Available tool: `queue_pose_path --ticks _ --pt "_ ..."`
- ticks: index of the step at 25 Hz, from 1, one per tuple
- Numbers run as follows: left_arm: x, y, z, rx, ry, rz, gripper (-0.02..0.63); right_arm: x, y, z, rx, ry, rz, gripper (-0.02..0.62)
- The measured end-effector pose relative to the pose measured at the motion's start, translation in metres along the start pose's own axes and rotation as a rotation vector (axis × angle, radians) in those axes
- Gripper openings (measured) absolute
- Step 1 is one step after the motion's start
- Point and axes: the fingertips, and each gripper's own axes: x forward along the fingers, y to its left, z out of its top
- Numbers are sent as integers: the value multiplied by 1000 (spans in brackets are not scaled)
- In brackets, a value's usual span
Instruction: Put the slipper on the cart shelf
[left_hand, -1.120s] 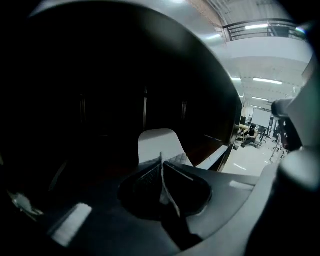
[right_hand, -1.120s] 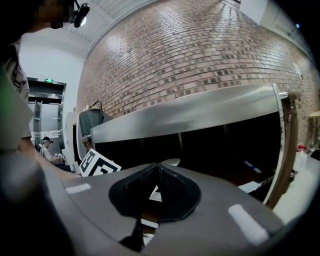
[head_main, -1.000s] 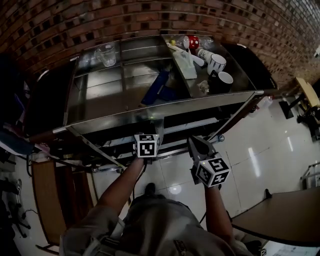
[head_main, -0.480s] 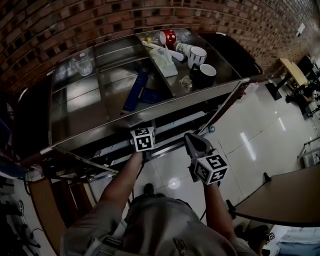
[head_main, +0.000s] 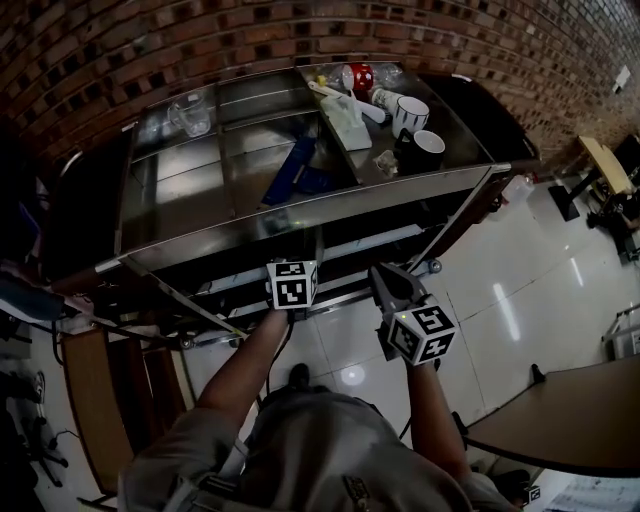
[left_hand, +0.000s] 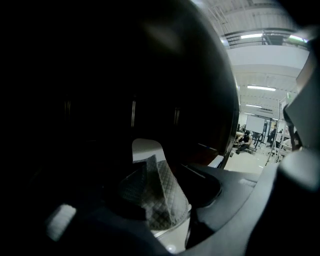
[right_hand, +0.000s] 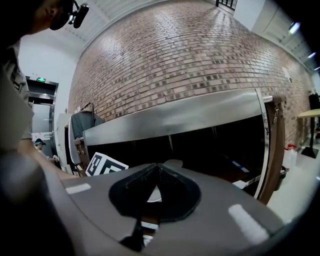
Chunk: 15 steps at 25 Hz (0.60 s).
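In the left gripper view the slipper (left_hand: 155, 192), with a grey quilted upper and a pale sole, lies close in front of the camera in a dark shelf space. In the head view my left gripper (head_main: 292, 280) reaches under the front rim of the steel cart (head_main: 300, 218), which hides its fingertips and the slipper. Its jaws are opening, with the slipper between them and no pad seen pressing on it. My right gripper (head_main: 388, 280) hangs beside it, short of the cart, shut on nothing (right_hand: 159, 172). A pale rounded edge (right_hand: 172, 163) shows just past it on the shelf.
The cart top holds a blue object (head_main: 295, 170), two mugs (head_main: 420, 148), a glass (head_main: 192, 112) and a red item (head_main: 358, 78). A brick wall stands behind. A wooden chair (head_main: 90, 400) is at the left and a dark table corner (head_main: 560, 420) at the right, on glossy tiles.
The head view swung left and has come partly back. Both marker cubes stay about where they were at the cart's front edge.
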Motion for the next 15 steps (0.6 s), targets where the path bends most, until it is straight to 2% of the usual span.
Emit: queue_pose_path --ticks 3,5,8,11,15 --pt "-29 -2 0 -2 -2 1 146 2 7 -3 -8 5 38 0" --pt "-50 -4 5 -4 -28 -2 82 3 12 -3 -4 0 67 0" --pt "-80 -4 15 15 -63 14 31 5 20 -1 -8 -13 98 0" --pt "-110 -4 23 28 -87 22 8 8 32 1 -25 -23 137 0" --pt "-146 -9 33 16 -118 19 8 9 52 8 -48 -41 208 0"
